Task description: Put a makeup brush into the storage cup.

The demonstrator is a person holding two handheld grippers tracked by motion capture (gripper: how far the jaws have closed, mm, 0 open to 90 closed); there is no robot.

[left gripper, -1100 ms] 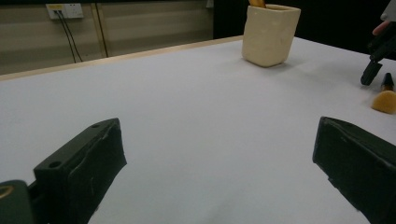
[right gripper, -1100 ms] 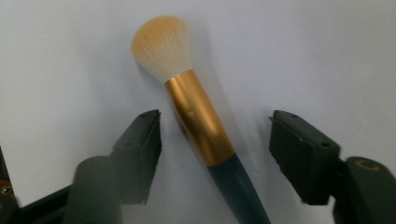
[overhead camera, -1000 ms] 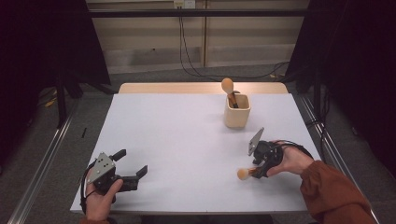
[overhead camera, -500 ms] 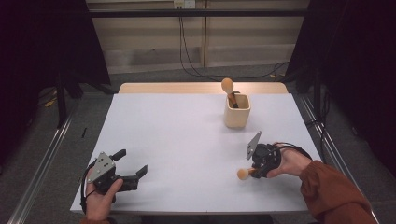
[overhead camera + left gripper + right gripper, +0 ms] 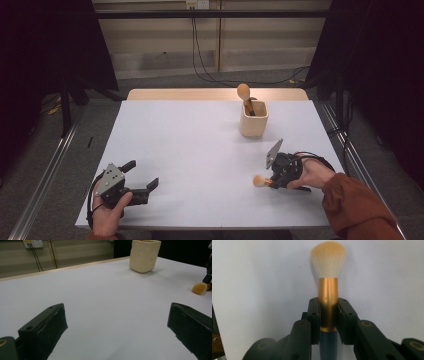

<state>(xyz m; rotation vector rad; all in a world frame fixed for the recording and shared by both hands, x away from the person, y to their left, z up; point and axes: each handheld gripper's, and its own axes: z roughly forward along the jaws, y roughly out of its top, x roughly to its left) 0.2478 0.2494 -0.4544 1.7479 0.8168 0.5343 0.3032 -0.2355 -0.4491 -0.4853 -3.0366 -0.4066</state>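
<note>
Brush (image 5: 327,285) time: the right hand-held gripper (image 5: 328,315) is clamped on a make-up brush. Its jaws have just been closing, and now both pads press on the gold band of the brush, one on each side. The soft, pale bristles stick out past the jaws, and a dark blue handle runs back under them. Seen from high up, the brush (image 5: 261,180) lies low over the white worktop (image 5: 200,150), near the front right edge, with its fluffy end pointing left. The right hand-held gripper (image 5: 274,180) is in the person's right hand. Farther back stands a cream cup (image 5: 254,118) with another brush (image 5: 244,94) standing in it. The left hand-held gripper (image 5: 145,180) sits near the front left corner, well apart from the brush. Its jaws are wide apart with nothing between them.
</note>
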